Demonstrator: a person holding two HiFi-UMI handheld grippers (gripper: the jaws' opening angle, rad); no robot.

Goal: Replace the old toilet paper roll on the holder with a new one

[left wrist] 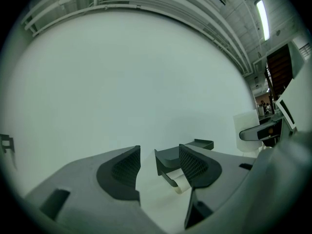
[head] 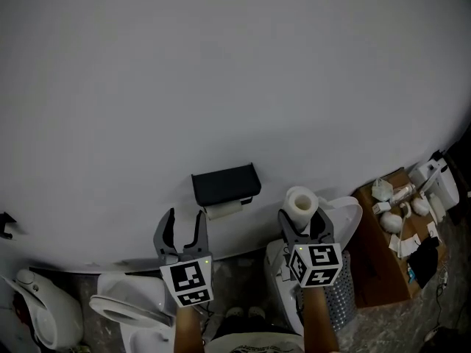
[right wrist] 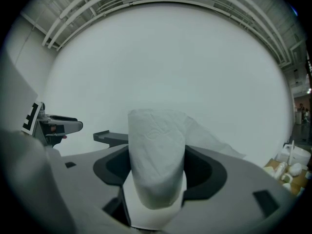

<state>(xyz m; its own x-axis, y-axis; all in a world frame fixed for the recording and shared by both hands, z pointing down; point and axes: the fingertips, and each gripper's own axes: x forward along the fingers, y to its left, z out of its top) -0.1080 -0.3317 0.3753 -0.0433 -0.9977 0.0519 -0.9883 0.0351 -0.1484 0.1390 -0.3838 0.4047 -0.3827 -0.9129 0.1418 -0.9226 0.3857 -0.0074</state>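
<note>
A black toilet paper holder (head: 226, 184) hangs on the white wall, with the thin, nearly used-up old roll (head: 223, 210) under its cover. My left gripper (head: 185, 216) is open and empty, just left of and below the holder. In the left gripper view the holder (left wrist: 168, 160) and old roll (left wrist: 181, 185) show between the open jaws of that gripper (left wrist: 158, 168), still apart from them. My right gripper (head: 303, 216) is shut on a full white new roll (head: 301, 202), held upright to the right of the holder. In the right gripper view the new roll (right wrist: 156, 155) fills that gripper (right wrist: 157, 172), a loose sheet trailing right.
A white toilet (head: 125, 309) stands at lower left below the left gripper. A white bin lid (head: 347, 213) and a metal mesh basket (head: 340, 294) sit under the right gripper. A brown cardboard box (head: 383, 259) with several small items stands at the right.
</note>
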